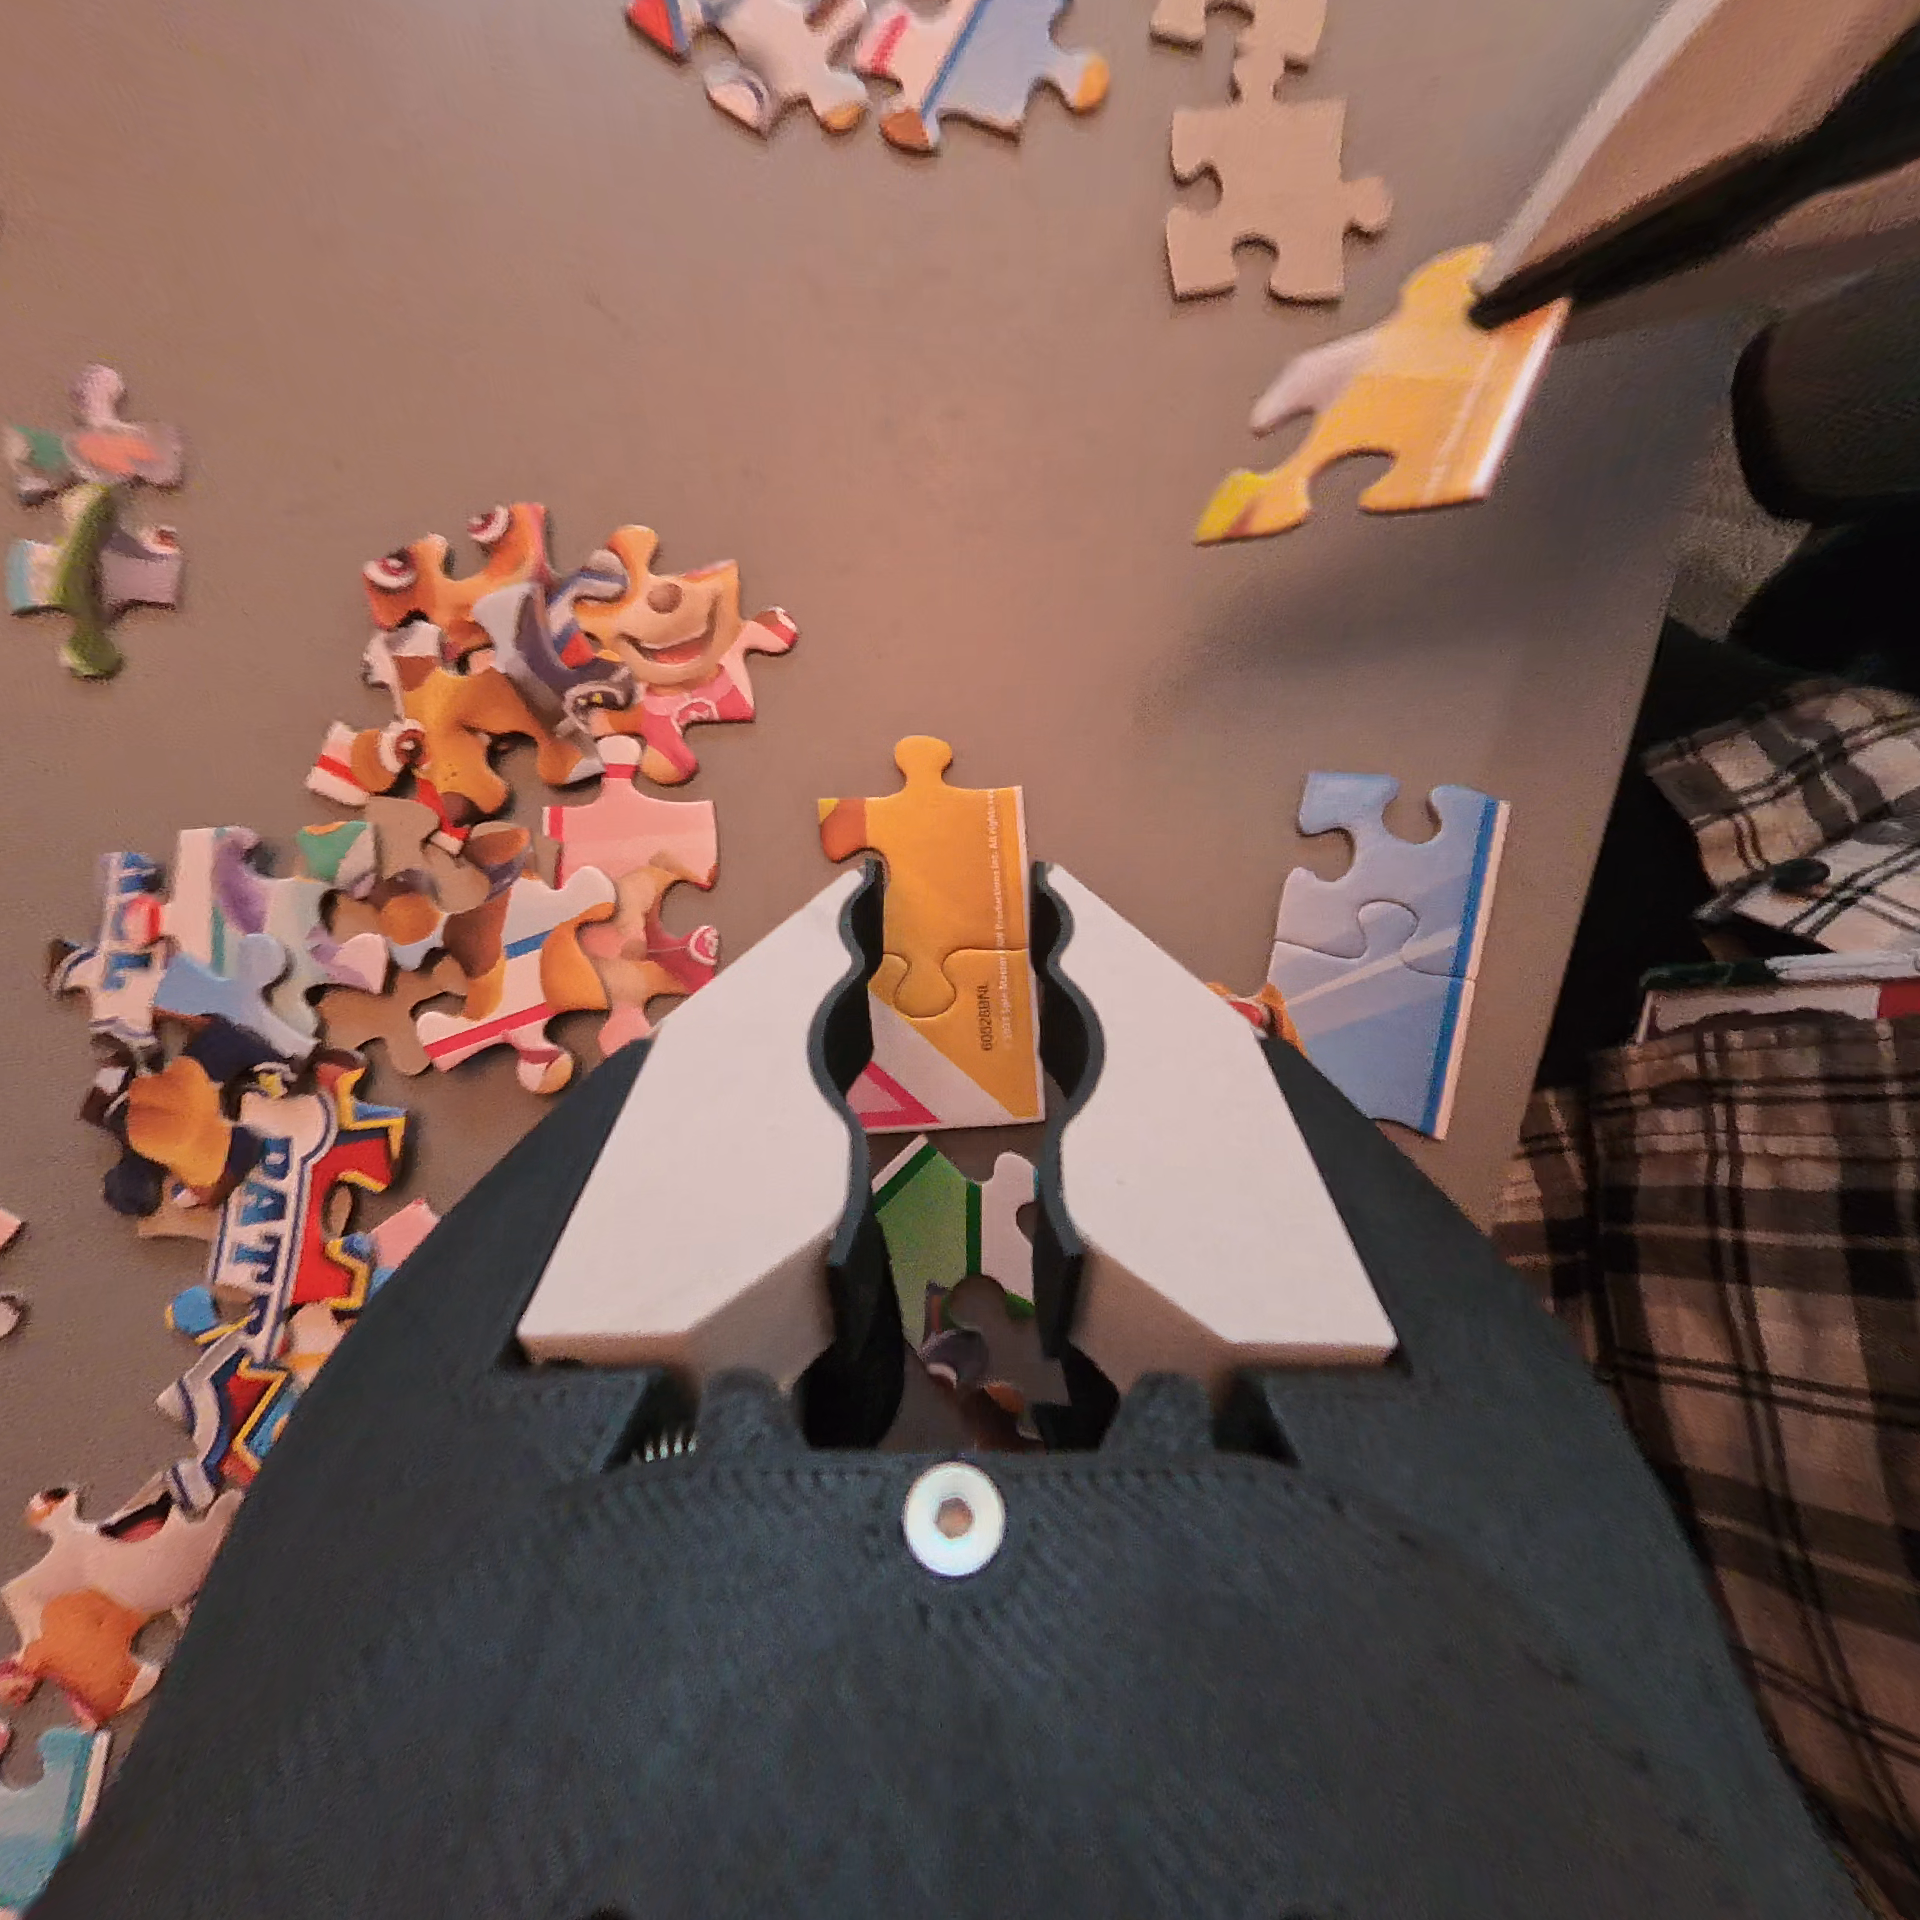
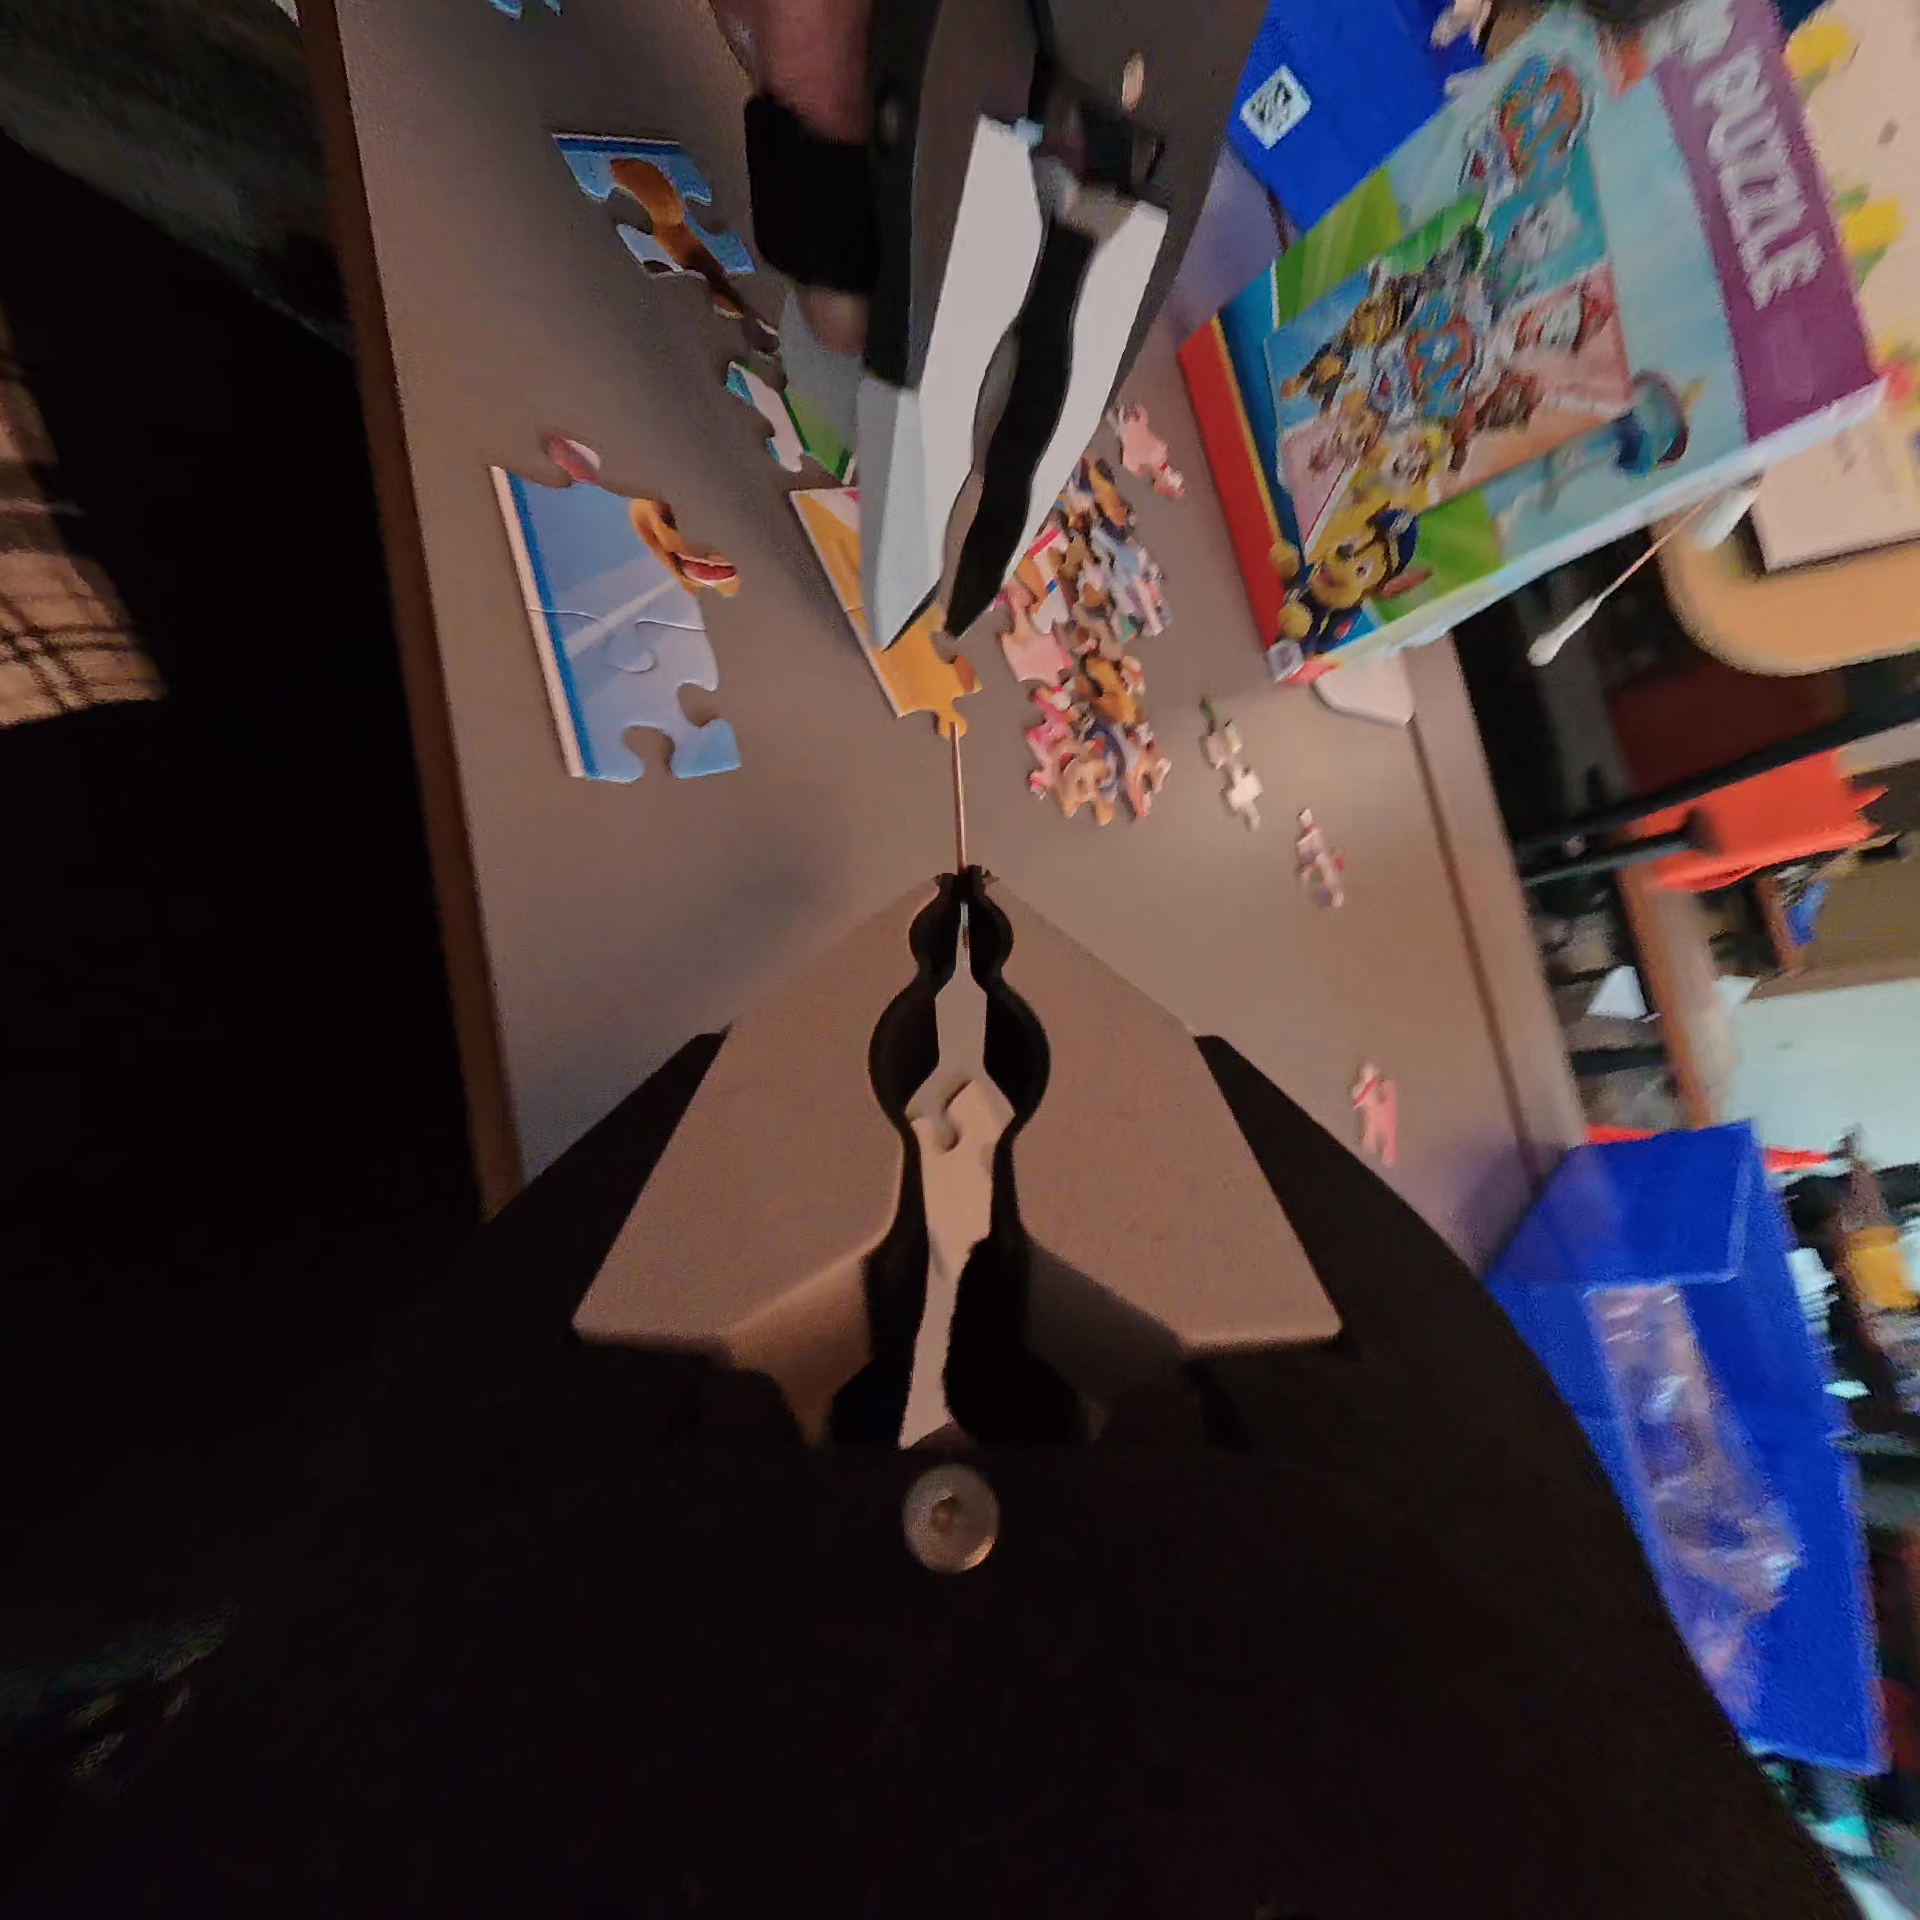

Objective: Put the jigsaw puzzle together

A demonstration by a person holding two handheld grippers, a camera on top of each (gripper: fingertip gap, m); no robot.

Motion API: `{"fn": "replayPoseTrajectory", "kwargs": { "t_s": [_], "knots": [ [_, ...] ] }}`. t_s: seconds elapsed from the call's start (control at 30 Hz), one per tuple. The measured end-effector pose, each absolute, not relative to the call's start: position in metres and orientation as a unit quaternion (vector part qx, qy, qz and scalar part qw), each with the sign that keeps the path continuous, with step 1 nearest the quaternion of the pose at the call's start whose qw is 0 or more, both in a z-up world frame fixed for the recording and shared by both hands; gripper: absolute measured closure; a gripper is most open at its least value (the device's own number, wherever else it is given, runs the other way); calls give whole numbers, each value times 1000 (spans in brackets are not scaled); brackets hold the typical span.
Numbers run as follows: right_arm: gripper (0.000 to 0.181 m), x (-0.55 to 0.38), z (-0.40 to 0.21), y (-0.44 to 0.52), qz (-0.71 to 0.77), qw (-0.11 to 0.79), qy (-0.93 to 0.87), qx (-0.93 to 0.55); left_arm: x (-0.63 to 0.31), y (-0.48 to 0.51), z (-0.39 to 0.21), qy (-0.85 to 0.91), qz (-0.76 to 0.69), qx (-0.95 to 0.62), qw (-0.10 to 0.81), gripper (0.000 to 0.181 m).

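I judge the job barely begun. On the grey surface (image 1: 935, 468) I count two joined sections, each of two pieces: a yellow pair (image 1: 951, 935) at the centre of the left wrist view, seen between my left tongs (image 1: 956, 883), and a blue pair (image 1: 1382, 956) to its right, near the surface's edge. The left tongs stand narrowly apart and grip nothing; whether they touch the yellow pair I cannot tell. My right tongs (image 2: 964, 883) are pinched shut on a yellow piece (image 1: 1392, 416), which shows at the upper right of the left wrist view, lifted clear of the surface; in the right wrist view I see it only edge-on as a thin line pointing toward the yellow pair. Everything else is loose: a jumbled heap (image 1: 468, 831) at the left, too overlapped to count, a two-piece blank-side-up cluster (image 1: 1262, 197) at the upper right, about two coloured pieces at the top edge, and scattered strays. One puzzle box (image 2: 1538, 343) stands at the upper right of the right wrist view, and one blue bin (image 2: 1683, 1434) sits lower right. Most of the joining is left.
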State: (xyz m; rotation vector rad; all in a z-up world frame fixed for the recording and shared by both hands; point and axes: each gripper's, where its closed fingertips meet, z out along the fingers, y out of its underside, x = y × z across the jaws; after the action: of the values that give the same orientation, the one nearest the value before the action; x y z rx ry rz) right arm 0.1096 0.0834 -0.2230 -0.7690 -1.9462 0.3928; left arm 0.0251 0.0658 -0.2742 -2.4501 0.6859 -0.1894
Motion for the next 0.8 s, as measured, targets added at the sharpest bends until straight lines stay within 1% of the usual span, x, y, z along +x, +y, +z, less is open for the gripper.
{"fn": "replayPoseTrajectory", "kwargs": {
  "t_s": [0.1, 0.3, 0.53, 0.8],
  "knots": [
    [181, 95, -229, 87, 113, 500, -819, -257, 37, 68, -276, 271, -105, -912, 289, 155],
    [181, 83, -248, 91, 78, 479, -852, -196, 49, 67, -276, 321, -115, -900, 274, 157],
    [181, 79, -262, 88, 52, 447, -872, -191, 50, 68, -276, 320, -124, -897, 279, 160],
    [176, 82, -272, 85, 40, 388, -897, -209, 50, 68, -276, 320, -126, -896, 282, 160]
  ]
}}
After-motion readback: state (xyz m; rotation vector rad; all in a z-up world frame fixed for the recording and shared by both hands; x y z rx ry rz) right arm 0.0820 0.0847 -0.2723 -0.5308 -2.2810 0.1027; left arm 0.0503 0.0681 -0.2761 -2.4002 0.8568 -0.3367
